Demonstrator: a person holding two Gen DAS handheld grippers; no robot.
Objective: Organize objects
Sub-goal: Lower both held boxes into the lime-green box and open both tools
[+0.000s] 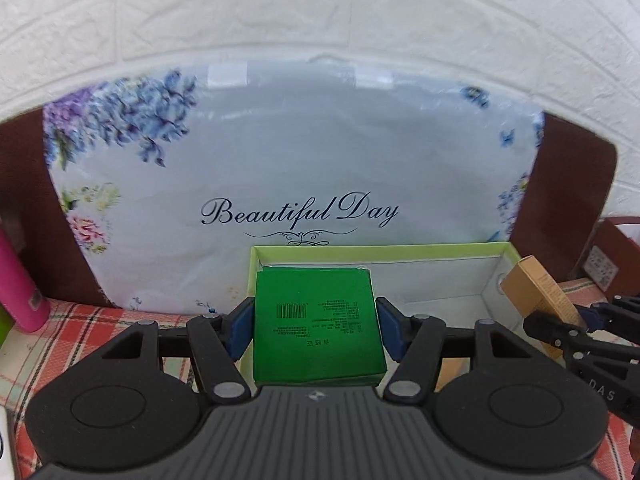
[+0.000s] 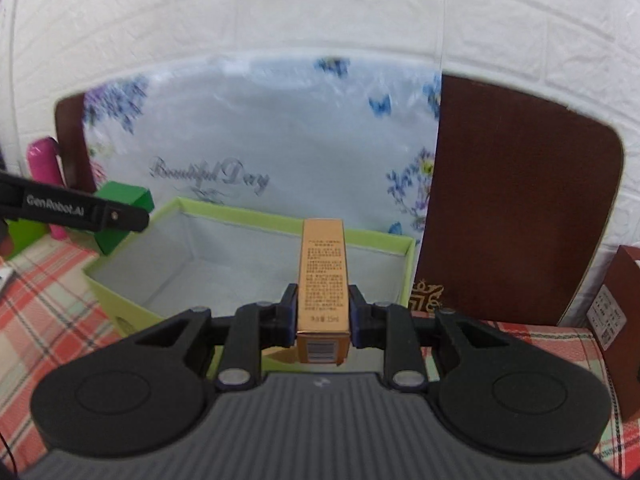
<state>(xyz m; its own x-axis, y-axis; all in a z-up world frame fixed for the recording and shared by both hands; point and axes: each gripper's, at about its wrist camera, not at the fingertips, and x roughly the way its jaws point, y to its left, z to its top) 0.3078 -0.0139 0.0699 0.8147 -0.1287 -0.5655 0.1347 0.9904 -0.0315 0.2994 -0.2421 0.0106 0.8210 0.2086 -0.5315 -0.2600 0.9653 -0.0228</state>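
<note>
The left gripper (image 1: 316,330) is pinching a green box (image 1: 318,324) between its blue pads, holding it over the near-left corner of an open light-green tray (image 1: 440,249); the right gripper (image 2: 322,320) is clamping a slim gold carton (image 2: 323,276), its jaws pressing both sides, above the tray's near rim; the tray is sitting on the plaid-covered desk (image 2: 44,304), just before a floral "Beautiful Day" package (image 1: 280,160).

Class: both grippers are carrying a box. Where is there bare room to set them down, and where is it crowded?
The open tray is bare inside: its whole grey floor, bordered by the light-green walls, is free. Crowded: behind it stand the floral panel and brown board; a pink bottle stands left. The left gripper holds the green box, the right gripper the gold box.
</note>
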